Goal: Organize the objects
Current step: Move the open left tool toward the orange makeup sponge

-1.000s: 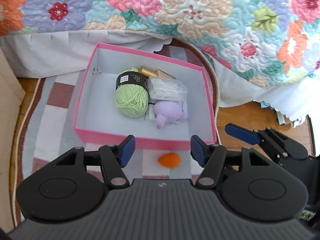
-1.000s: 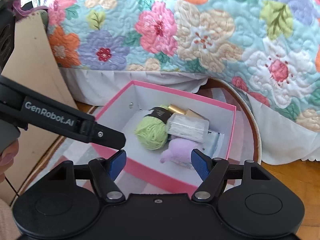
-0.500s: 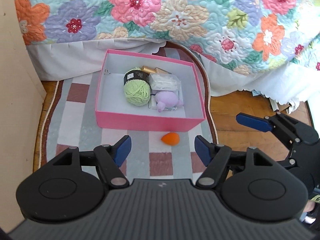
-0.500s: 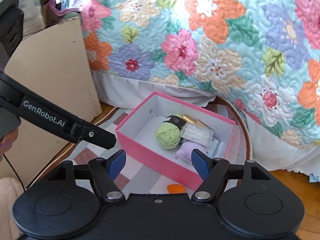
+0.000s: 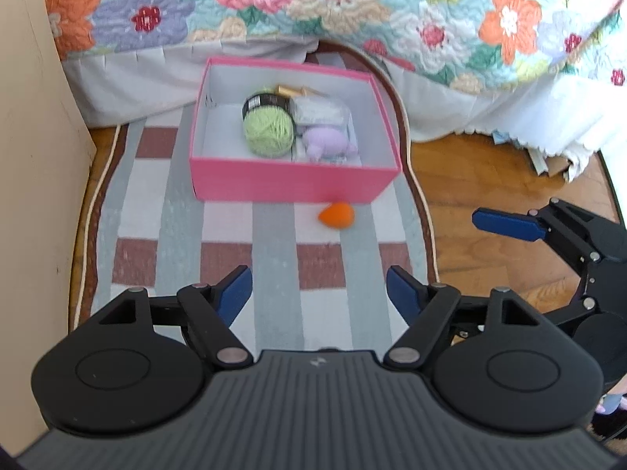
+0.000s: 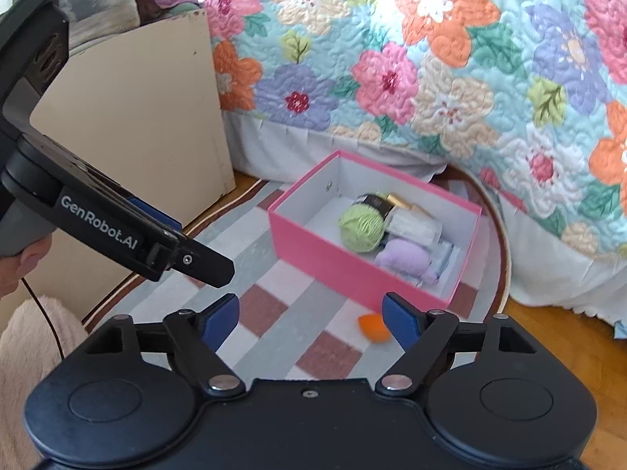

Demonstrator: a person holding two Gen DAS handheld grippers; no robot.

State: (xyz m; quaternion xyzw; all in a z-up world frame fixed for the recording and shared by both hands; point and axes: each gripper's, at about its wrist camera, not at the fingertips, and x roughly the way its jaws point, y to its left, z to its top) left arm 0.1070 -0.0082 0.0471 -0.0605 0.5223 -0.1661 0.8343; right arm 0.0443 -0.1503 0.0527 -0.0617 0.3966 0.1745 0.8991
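Observation:
A pink box [image 5: 290, 186] [image 6: 313, 254] stands on a striped rug. In it lie a green yarn ball [image 5: 268, 133] [image 6: 360, 229], a lilac plush toy [image 5: 327, 143] [image 6: 405, 258], a clear packet [image 5: 319, 111] and gold items [image 5: 290, 89]. An orange egg-shaped sponge [image 5: 337, 215] [image 6: 372, 325] lies on the rug just in front of the box. My left gripper [image 5: 319, 286] hangs well short of the sponge, its jaws opening with nothing between them. My right gripper [image 6: 311, 309] is also opening and empty; its right finger partly covers the sponge.
A flowered quilt [image 5: 352, 11] hangs over the bed behind the box. A beige cabinet [image 5: 35, 156] [image 6: 137, 117] stands at the left. Wooden floor [image 5: 470, 180] lies right of the rug [image 5: 274, 235]. A pink fluffy cloth [image 6: 27, 352] sits at the lower left of the right wrist view.
Both grippers have drawn back from the box and risen, so box and sponge look smaller and farther. Both pairs of jaws stand wider than before.

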